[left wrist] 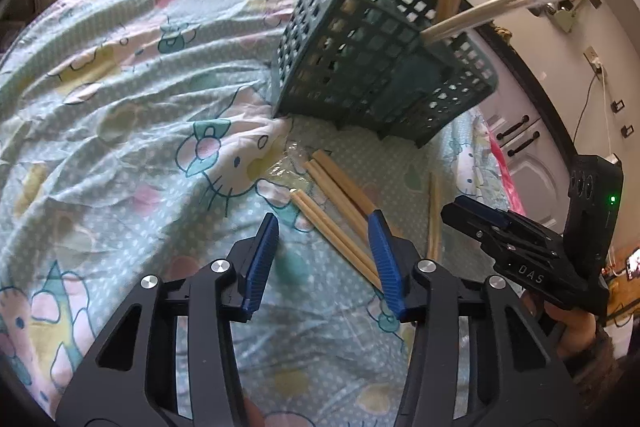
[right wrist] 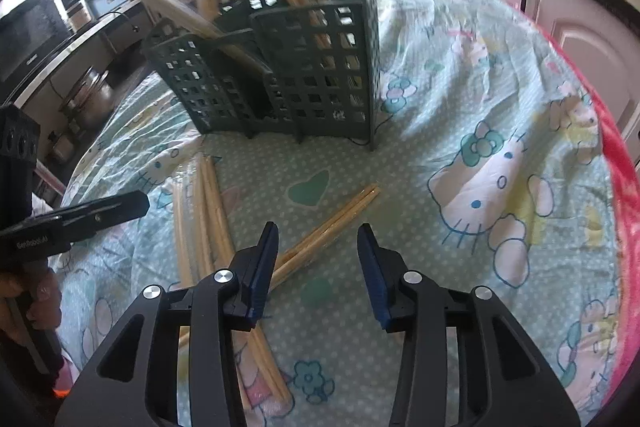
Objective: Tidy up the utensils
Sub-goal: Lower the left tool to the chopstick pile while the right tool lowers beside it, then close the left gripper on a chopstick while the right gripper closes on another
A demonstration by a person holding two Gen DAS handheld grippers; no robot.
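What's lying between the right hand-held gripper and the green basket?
In the right wrist view, only patterned cloth separates the right hand-held gripper from the green basket; a chopstick pair crosses near the fingertips.

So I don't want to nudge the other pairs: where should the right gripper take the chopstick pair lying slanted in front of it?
Grip the chopstick pair at mid-length, coming from above with the right gripper turned so its fingers straddle the sticks crosswise. It lies flat on the tablecloth, and that stretch is probably clear of the bundle beside it.
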